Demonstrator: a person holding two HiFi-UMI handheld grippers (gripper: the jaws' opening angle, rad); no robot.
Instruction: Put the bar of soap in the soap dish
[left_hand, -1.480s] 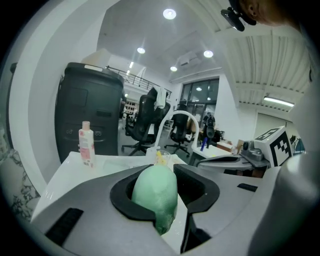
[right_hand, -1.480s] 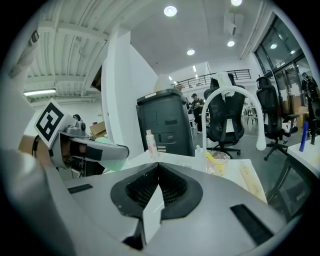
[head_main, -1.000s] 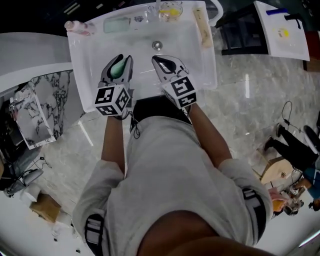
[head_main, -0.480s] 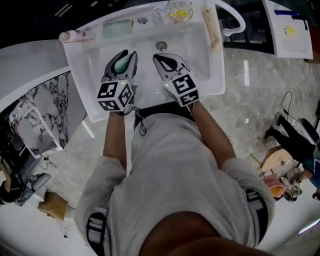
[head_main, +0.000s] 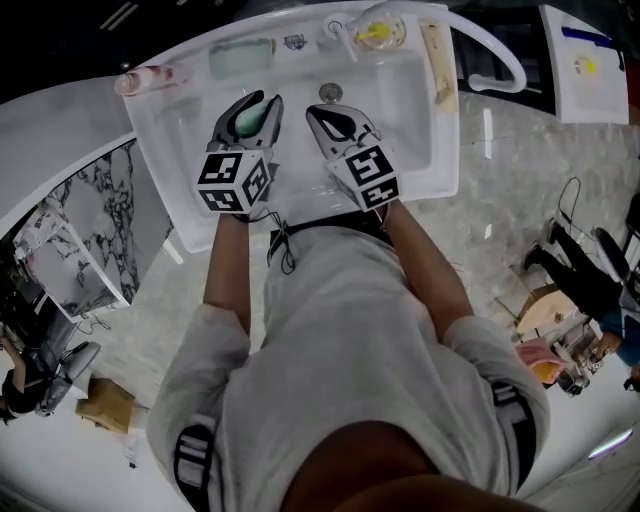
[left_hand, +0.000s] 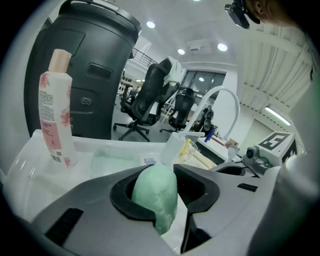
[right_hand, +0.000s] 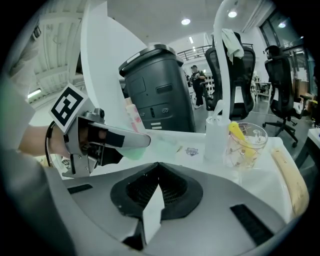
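Left fingers (left_hand: 121, 196) hold soap (left_hand: 156, 196) over sink (head_main: 405, 105), chairs (left_hand: 149, 97) beyond.

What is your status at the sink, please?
Left gripper jaws shut on soap, over basin. Right gripper jaws shut, empty. Dish ahead, not yet reached. Nothing in the way.

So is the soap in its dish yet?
Out. The green soap sits clamped in the left gripper over the sink; the soap dish stands apart.
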